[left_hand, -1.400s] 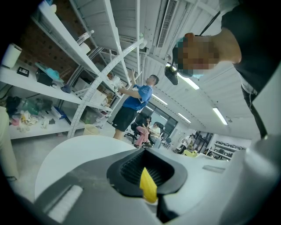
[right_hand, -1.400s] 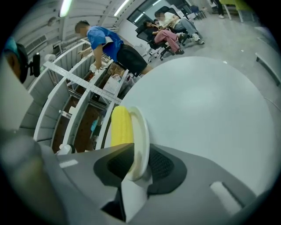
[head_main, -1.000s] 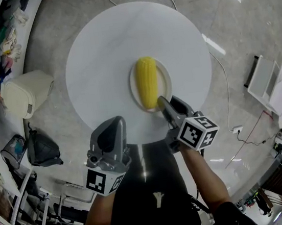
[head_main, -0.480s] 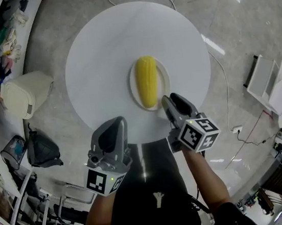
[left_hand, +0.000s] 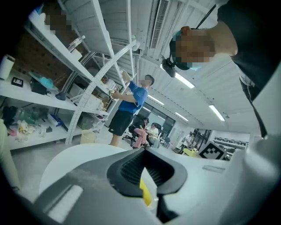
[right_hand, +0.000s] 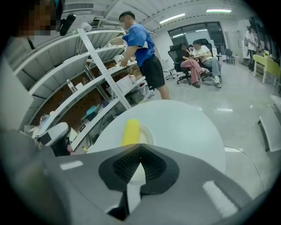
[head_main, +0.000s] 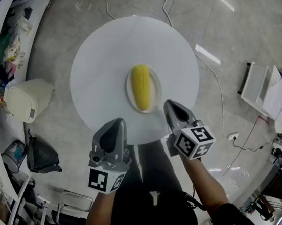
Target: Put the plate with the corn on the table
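Now the plate (head_main: 156, 100) with corn (head_main: 141, 87) lies just ahead of the right gripper (head_main: 171, 105), whose jaws just closed empty; the left gripper (head_main: 114, 124), jaws together, hangs beside it.

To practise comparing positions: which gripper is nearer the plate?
The right gripper, its tip just off the plate, jaws just closed on nothing; the left gripper sits farther back.

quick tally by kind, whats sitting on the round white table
corn: 1
plate: 1
total on the table: 2
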The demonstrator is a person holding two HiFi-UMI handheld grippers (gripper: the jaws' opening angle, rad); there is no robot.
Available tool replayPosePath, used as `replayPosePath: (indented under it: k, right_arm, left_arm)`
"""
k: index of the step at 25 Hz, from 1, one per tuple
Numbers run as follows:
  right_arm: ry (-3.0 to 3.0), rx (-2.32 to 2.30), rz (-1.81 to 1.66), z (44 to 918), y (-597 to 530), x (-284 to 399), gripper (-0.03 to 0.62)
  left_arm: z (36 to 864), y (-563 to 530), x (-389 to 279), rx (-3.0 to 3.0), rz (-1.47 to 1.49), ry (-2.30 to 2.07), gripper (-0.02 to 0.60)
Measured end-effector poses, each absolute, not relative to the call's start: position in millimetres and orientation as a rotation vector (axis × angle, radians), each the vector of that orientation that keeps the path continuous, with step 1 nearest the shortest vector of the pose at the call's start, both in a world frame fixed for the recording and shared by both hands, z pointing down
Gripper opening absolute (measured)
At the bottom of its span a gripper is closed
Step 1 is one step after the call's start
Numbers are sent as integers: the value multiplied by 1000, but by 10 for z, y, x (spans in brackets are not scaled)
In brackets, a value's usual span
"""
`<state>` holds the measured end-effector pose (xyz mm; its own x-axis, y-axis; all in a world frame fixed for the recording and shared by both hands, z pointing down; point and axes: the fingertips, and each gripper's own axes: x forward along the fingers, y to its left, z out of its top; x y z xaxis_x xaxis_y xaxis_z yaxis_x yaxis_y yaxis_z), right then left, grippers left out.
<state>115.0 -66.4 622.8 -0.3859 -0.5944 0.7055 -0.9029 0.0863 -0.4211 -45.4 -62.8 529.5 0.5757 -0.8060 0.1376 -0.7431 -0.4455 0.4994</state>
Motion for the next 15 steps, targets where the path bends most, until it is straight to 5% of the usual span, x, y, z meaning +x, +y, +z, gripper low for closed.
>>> replayPosePath:
  k: [15]
  right_arm:
    - [-2169, 1443, 1149, 5109, -676, 903, 9]
  left_arm:
    - [4466, -713, -441, 2345, -136, -1274, 3]
